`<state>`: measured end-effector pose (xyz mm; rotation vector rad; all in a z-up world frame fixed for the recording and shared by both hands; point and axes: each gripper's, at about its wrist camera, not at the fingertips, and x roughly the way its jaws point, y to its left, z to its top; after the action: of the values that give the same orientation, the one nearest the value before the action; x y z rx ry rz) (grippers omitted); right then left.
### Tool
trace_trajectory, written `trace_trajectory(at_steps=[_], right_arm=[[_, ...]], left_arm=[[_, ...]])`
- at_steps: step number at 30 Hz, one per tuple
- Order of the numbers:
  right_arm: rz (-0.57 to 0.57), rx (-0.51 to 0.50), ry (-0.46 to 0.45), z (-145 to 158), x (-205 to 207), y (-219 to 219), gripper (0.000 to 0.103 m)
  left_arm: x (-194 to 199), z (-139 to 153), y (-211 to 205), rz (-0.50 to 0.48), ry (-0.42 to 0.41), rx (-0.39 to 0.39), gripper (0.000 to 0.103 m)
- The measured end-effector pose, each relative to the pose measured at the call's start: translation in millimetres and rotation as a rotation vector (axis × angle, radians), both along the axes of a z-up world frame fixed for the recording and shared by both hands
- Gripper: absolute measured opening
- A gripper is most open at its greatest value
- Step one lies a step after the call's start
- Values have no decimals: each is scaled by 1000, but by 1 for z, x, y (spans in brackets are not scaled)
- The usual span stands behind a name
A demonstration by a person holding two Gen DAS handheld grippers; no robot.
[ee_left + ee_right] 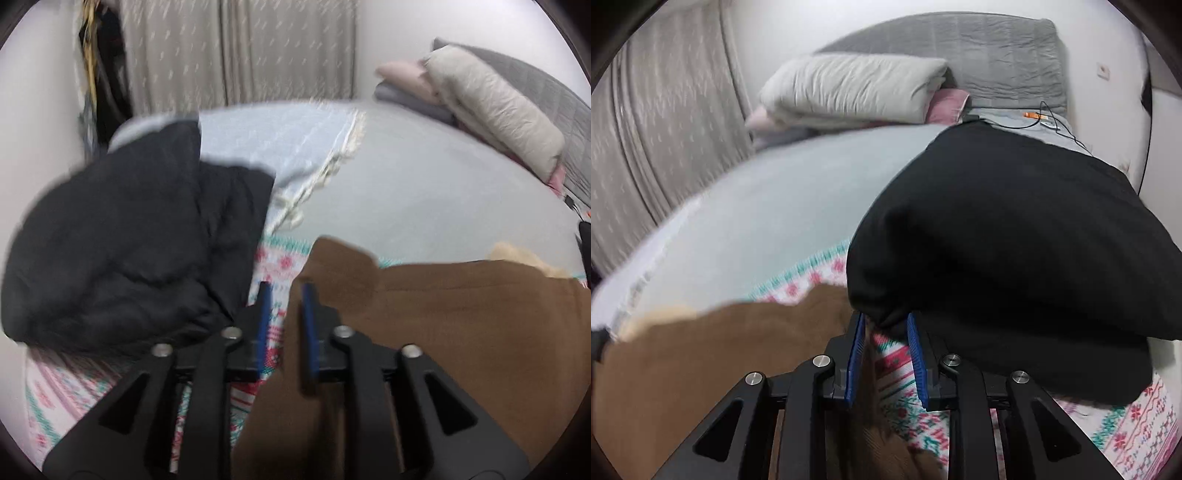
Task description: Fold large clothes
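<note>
1. Left fingers [286,291] narrowly apart, gripping nothing, over the edge of the brown garment [443,332]
2. Right fingers [886,323] narrowly apart, a black garment [1015,240] corner just at the tips, not pinched
3. Brown garment spread on the patterned blanket [1126,435] on the bed [424,192]
4. Second black garment [129,240] heaped left of it

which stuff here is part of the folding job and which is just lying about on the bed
Job:
- brown garment
- black garment
- left gripper
- right gripper

Lying about:
- beige folded duvet
- pink pillow
- patterned blanket
- cable
- curtain
</note>
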<state>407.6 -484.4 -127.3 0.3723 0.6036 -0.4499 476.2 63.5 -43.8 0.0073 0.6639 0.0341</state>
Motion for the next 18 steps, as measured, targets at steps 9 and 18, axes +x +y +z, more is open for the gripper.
trace_trajectory(at_steps=[9,18], right_arm=[[353,40,15,-1,12,80,48],[55,190,124,-14,-101,-41,49]], left_arm=[[-11,-19,-51,-197,84,136,64],[-53,-1,56,-55,227,-67,67]])
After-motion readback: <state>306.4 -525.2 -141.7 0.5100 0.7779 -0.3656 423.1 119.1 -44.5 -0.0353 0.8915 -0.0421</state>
